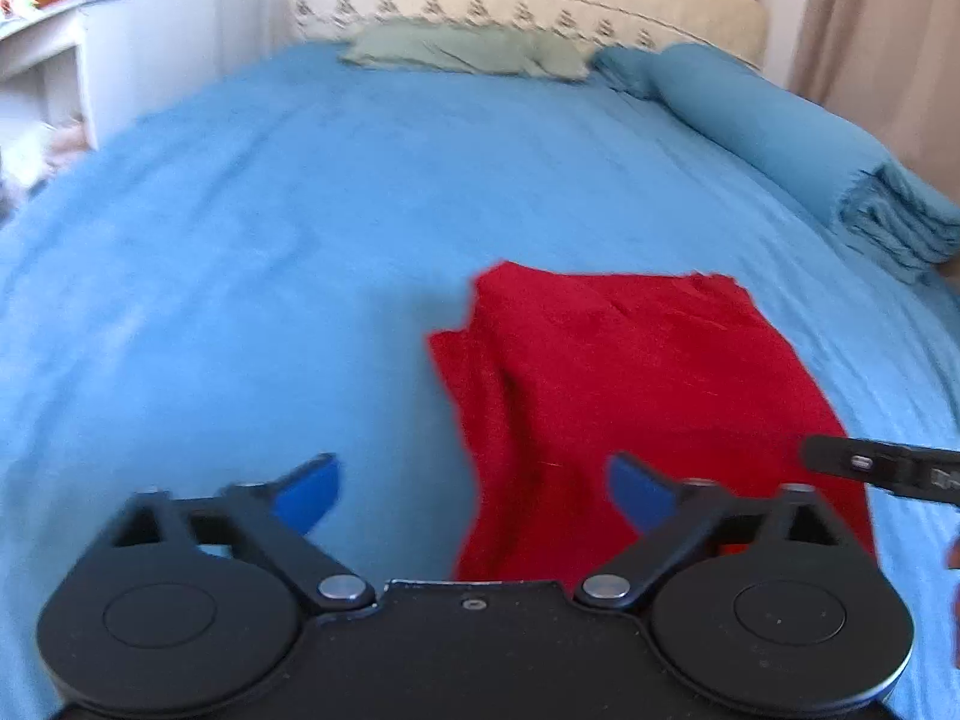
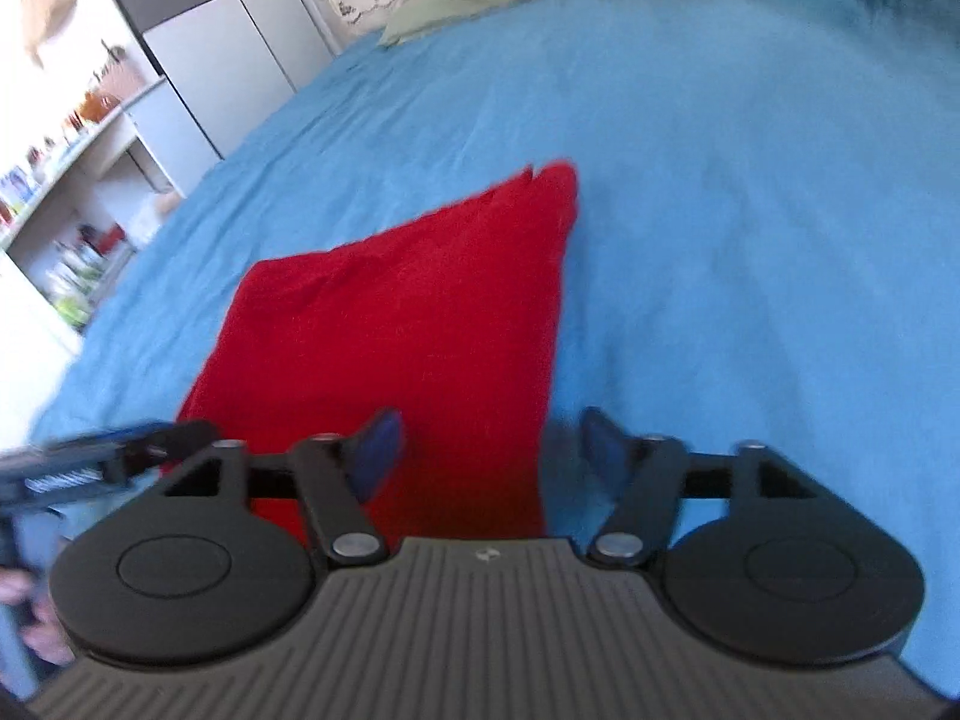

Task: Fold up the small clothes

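Left wrist view: the left claw (image 1: 474,495) stands with its jaws apart and empty over the near left edge of the red garment (image 1: 636,396), which lies flat on the bed (image 1: 240,252); the right claw (image 2: 489,450) is likewise spread and empty, straddling the garment's near right edge. Risk: a bite taken too deep would catch the blue sheet with the cloth, and uneven lifts would skew the fold. The garment's long axis runs away from both claws, its narrow end toward the pillow (image 1: 468,51).

A blue bedsheet (image 1: 240,276) carries a green pillow (image 1: 468,51) and a folded blue blanket (image 1: 780,132).
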Motion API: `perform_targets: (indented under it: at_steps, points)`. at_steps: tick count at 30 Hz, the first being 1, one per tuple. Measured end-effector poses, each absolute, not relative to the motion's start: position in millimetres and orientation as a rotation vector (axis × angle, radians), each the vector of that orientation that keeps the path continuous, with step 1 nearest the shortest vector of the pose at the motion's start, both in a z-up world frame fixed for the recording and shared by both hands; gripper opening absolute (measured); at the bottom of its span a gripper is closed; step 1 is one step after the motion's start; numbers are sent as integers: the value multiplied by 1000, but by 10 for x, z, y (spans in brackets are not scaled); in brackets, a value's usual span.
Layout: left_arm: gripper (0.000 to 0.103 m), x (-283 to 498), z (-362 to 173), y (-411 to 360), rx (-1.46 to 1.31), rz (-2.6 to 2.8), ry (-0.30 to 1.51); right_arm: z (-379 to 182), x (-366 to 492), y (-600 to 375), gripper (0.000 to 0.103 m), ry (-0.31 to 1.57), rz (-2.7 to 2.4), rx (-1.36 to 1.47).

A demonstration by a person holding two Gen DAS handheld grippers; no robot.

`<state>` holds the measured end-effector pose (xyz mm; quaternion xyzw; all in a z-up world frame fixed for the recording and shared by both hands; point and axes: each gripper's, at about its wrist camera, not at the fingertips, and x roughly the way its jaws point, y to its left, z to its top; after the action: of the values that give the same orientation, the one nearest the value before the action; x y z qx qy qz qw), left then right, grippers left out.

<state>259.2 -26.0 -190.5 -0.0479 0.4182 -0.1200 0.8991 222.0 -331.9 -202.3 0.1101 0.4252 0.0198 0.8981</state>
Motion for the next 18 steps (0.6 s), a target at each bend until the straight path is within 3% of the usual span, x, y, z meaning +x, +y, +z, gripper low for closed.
perform_targets:
  at_steps: [5,10,12,13,18]
  points:
    - [101,2652,-2121,-215,-144,-230,950,-1963,1967,-3209,95,868,5,112]
    - [103,2692,-2346,-280,-134,-233,994,-2096,1981,-3251,95,883,-29,171]
    - [103,2727,-2378,-233,-149,-238,1006,-2168,1997,-3243,97,900,-39,159]
    - [103,2701,-2366,-227,-145,-241,1007,-2205,2024,-3230,102,910,-47,153]
    - [102,2661,-2271,-216,-142,-243,1026,-2254,2037,-3259,103,908,-78,177]
